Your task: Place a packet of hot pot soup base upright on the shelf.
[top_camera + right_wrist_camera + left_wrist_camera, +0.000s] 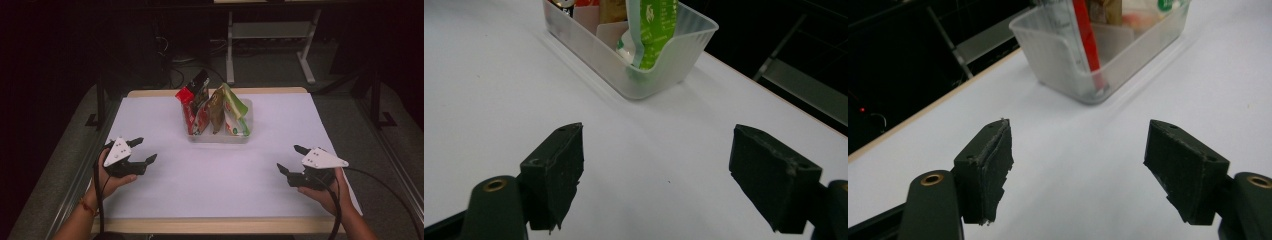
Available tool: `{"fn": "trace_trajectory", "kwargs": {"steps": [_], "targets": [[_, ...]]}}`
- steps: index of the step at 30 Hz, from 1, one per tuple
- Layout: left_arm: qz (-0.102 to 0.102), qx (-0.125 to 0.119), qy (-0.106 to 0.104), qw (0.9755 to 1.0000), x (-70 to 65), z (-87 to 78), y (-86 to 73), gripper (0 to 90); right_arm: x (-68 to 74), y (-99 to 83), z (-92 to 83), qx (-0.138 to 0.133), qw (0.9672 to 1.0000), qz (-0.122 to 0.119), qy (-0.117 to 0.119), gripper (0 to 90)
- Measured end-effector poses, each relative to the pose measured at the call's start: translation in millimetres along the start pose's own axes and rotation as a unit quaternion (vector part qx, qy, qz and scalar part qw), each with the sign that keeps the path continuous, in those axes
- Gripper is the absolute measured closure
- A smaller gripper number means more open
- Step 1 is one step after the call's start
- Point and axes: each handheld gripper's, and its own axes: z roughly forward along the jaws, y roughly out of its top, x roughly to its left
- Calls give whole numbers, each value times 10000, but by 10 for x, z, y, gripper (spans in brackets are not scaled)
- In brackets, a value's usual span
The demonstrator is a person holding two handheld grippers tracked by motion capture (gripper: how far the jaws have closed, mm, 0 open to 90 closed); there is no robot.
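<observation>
A clear plastic bin [220, 137] stands at the middle back of the white table [215, 175]. Several snack packets lean upright in it: a red one [190, 107], a brown one [216, 110] and a green one [235, 107]. My left gripper [143, 150] hovers at the table's left, open and empty, its jaws aimed toward the bin [1098, 75]. My right gripper [292, 158] is low at the right, open and empty, facing the bin's green-packet end [659, 60]. In both gripper views the black pads [993, 165] [556, 170] stand wide apart over bare table.
The table's wooden edge [215, 225] runs along the front. A metal frame rail [85, 165] borders the left side, and another rail [395, 160] the right. A white desk stand [270, 30] and cables sit on the dark floor behind.
</observation>
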Motion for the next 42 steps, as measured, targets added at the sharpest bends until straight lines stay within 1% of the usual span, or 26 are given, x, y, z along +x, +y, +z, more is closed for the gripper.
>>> {"fn": "trace_trajectory", "kwargs": {"steps": [3, 6, 8, 10, 11, 13, 15, 17, 18, 21, 22, 24, 26, 27, 30, 31, 33, 34, 35, 36, 38, 40, 42], "targets": [[-31, 69, 13, 10000, 6, -50, -92, 251, -15, -19, -11, 60, 10000, 26, 31, 215], [-160, 69, 18, 9998, 7, -110, -179, 245, -11, -79, -38, 187, 9998, -39, -30, 217], [-189, 105, 42, 9998, -5, -146, -228, 245, -9, -116, -67, 178, 9998, 29, -58, 218], [-138, 177, 82, 9997, -21, -186, -255, 245, 0, -149, -91, 164, 9998, 77, -102, 221], [-141, 154, 91, 9997, -32, -210, -264, 245, 4, -168, -98, 168, 9997, 83, -125, 220], [-249, 100, 84, 9996, -54, -255, -293, 245, 17, -208, -106, 196, 9996, 146, -133, 220], [-249, 146, 90, 9995, -80, -287, -336, 243, 35, -247, -125, 223, 9995, 124, -182, 220], [-343, 140, 104, 9993, -93, -315, -390, 242, 43, -286, -150, 222, 9995, 158, -164, 222], [-360, 166, 129, 9991, -97, -328, -419, 243, 42, -307, -163, 235, 9994, 168, -178, 223], [-455, 220, 226, 9985, -100, -362, -501, 243, 37, -375, -203, 206, 9991, 314, -189, 223], [-481, 228, 230, 9983, -97, -375, -524, 243, 32, -395, -217, 190, 9990, 344, -205, 223], [-509, 224, 304, 9980, -96, -399, -567, 242, 23, -434, -248, 127, 9987, 409, -272, 220], [-454, 228, 465, 9976, -103, -420, -617, 243, 14, -481, -274, 40, 9980, 538, -320, 218], [-462, 233, 496, 9974, -95, -427, -645, 244, 6, -506, -278, -1, 9976, 591, -371, 218], [-658, 155, 471, 9966, -66, -437, -711, 243, -20, -557, -292, 6, 9962, 759, -429, 219], [-775, 99, 464, 9959, -52, -444, -727, 242, -19, -580, -291, -1, 9959, 803, -414, 219], [-1001, -73, 494, 9937, -16, -478, -739, 241, -7, -617, -279, 95, 9964, 730, -416, 220], [-1145, -141, 514, 9920, 3, -495, -742, 239, -4, -629, -279, 114, 9963, 725, -438, 223], [-1213, -178, 531, 9910, 13, -514, -739, 238, -5, -636, -285, 133, 9961, 711, -513, 225], [-1208, -209, 552, 9909, 16, -532, -732, 231, -11, -641, -289, 129, 9958, 702, -575, 225], [-1182, -240, 602, 9909, 14, -557, -713, 230, -23, -643, -301, 84, 9951, 778, -599, 225], [-1166, -270, 602, 9910, 19, -574, -698, 230, -12, -639, -305, 94, 9951, 750, -635, 225], [-1181, -301, 596, 9908, 16, -576, -689, 230, 6, -643, -309, 101, 9956, 708, -608, 225]]}}
